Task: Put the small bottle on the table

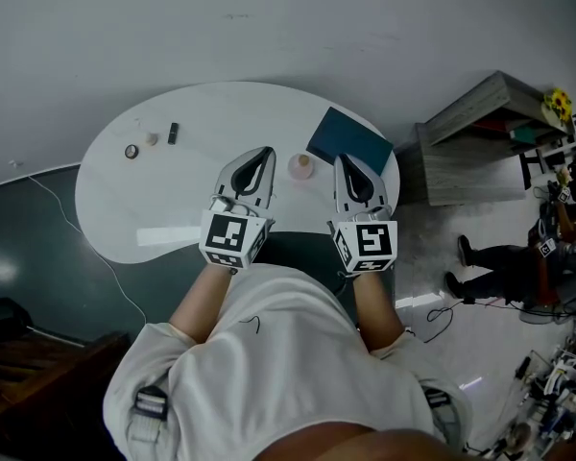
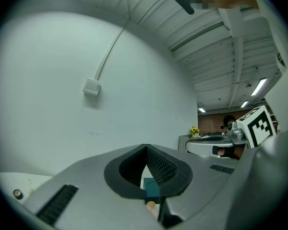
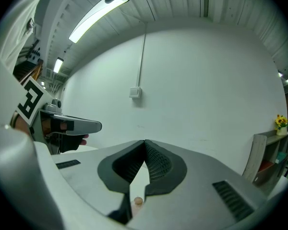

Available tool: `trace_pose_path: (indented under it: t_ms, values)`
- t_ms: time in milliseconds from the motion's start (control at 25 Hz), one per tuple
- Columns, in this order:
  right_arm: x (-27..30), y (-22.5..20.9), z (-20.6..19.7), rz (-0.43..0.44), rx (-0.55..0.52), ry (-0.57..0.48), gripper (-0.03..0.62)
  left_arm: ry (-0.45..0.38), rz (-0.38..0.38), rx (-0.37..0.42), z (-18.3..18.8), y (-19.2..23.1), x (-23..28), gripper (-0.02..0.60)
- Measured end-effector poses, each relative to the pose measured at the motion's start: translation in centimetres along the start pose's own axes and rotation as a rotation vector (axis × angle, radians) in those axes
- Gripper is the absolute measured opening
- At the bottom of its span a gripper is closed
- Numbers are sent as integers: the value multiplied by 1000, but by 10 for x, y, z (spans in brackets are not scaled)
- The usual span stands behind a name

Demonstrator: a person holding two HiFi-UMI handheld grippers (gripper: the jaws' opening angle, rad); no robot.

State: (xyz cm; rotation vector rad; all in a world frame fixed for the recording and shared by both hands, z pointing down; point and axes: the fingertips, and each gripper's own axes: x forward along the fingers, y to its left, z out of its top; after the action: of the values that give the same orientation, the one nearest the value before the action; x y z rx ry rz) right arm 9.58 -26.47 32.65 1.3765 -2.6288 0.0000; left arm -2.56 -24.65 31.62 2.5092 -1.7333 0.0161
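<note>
Left claw (image 2: 146,147), unlike right claw (image 3: 145,142), frames teal book (image 2: 151,188).

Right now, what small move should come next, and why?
Probably just draw both grippers back toward the body. The small bottle already stands on the table between the left gripper and right gripper, and both have their jaws shut on nothing.

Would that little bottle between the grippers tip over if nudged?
The small bottle looks tiny, so probably light and easily knocked. On the smooth white table it may slide first. It looks round from above, so once toppled it would likely roll.
</note>
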Motion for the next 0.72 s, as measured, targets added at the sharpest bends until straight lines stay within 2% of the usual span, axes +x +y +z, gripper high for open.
trace_pose_path:
  t_ms: [720]
  values:
    - [-4,-12,-18,-30,13,46,-3,37,-9,-2,-15,-2,5,12]
